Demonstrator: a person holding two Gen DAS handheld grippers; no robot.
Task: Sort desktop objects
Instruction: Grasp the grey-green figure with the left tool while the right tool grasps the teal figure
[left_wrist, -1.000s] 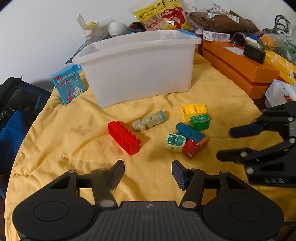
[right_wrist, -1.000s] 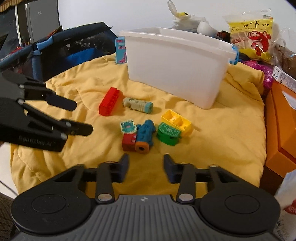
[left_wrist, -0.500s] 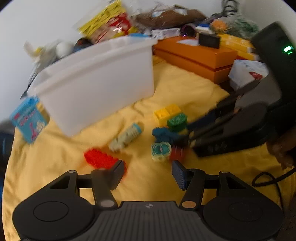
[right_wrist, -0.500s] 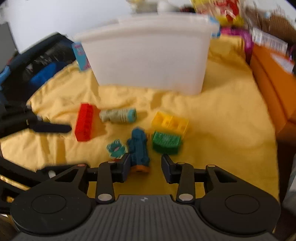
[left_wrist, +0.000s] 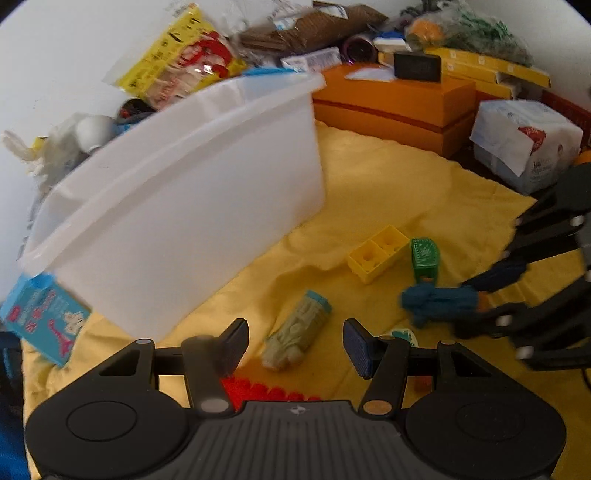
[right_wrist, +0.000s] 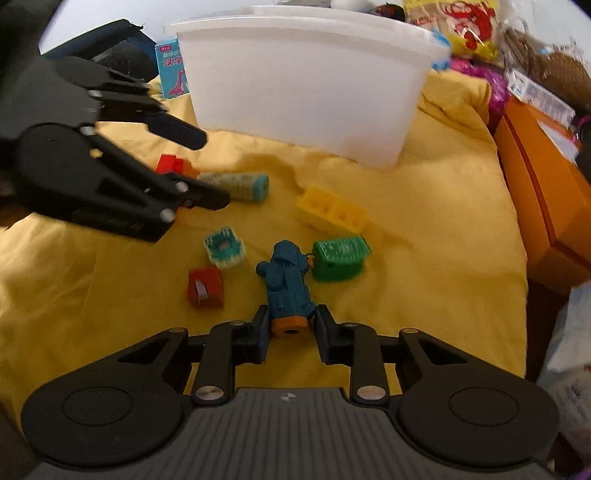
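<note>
Toy (right_wrist: 287, 281), teal ribbed plastic with orange end, sits clamped in my right tongs (right_wrist: 290, 328); left tongs (left_wrist: 293, 341) gape empty over a pale ridged cylinder (left_wrist: 300, 332).

We note a soft, creased yellow cloth (right_wrist: 424, 236); a translucent, smooth plastic bin (right_wrist: 306, 92); matt plastic blocks (right_wrist: 332, 212).

the small blue box (right_wrist: 173, 70) beside the white tub carries the chinese characters "汉字" in white, above a red label too small to read. print on the yellow snack bag (right_wrist: 469, 26) and other packets is blurred and unreadable.
</note>
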